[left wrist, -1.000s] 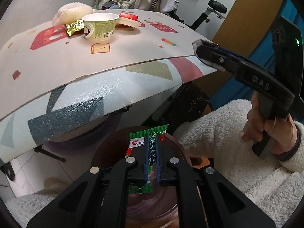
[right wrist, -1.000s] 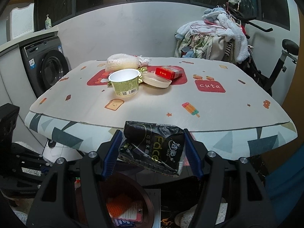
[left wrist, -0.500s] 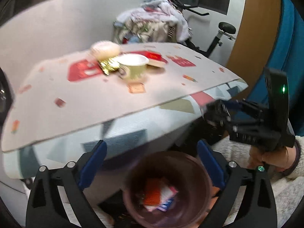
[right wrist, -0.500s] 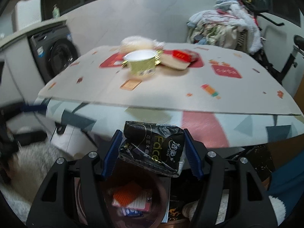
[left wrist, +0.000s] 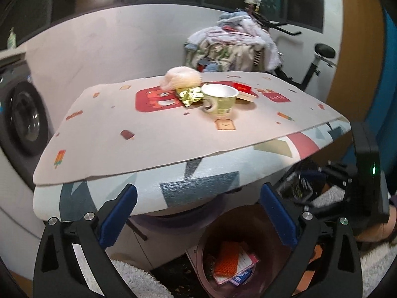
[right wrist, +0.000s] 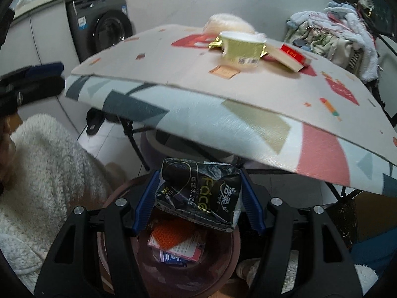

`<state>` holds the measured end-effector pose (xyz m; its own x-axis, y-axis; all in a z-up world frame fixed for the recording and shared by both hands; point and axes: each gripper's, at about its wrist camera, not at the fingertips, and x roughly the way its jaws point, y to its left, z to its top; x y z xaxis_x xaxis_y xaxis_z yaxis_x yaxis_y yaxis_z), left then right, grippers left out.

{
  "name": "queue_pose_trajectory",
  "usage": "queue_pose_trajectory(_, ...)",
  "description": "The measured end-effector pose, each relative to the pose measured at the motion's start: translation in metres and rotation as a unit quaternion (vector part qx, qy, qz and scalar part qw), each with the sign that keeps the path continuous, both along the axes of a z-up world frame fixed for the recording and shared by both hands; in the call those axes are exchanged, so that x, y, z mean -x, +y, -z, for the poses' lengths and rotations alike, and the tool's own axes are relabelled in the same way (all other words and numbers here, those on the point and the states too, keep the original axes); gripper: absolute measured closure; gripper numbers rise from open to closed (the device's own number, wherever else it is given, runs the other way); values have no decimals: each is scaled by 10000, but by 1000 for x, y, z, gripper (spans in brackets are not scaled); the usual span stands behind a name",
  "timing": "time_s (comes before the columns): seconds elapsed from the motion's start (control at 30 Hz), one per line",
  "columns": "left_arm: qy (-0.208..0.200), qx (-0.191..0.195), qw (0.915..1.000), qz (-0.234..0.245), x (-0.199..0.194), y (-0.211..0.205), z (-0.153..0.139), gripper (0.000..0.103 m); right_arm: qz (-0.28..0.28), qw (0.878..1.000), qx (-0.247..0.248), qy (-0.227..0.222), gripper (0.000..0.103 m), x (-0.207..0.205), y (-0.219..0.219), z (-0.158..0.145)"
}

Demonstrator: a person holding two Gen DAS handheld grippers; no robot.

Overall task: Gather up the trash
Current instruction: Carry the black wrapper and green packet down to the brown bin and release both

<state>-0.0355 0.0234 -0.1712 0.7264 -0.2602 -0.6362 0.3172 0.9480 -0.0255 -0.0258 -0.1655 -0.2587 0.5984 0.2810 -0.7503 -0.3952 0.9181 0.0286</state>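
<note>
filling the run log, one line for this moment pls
left gripper: open, empty | right gripper: shut on black packet, over bin | cup on table

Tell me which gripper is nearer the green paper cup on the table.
Left. The left gripper, open, is raised to the table edge facing the green paper cup. The right gripper sits lower, below the table edge over the trash bin, holding the black tissue pack.
</note>
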Motion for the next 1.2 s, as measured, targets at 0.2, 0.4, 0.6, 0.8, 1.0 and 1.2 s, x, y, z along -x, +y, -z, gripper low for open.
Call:
queue_pose_trajectory(0.2, 175, 212, 9994, -199, -9, 10, 5, 6, -77, 9993, 206, 290, 38, -7, 7, 20)
queue_pose_trajectory(0.4, 209, 184, 9994, -183, -10, 9, 7, 6, -101, 9985, 275, 463, 38, -11, 10, 30)
queue_pose_trajectory(0.6, 260, 239, 9991, -252, -13, 11, 9, 6, -120, 9980, 331, 529, 38, -12, 11, 33)
queue_pose_trajectory(0.8, 285, 259, 9988, -288, -13, 13, 9, 6, -84, 9977, 343, 572, 36, -13, 10, 35)
queue_pose_trajectory(1.0, 307, 235, 9989, -284, -14, 13, 10, 6, -52, 9975, 361, 612, 33, -14, 10, 37)
queue_pose_trajectory(1.2, 316, 231, 9988, -286, -14, 12, 10, 6, -11, 9972, 393, 643, 24, -15, 10, 38)
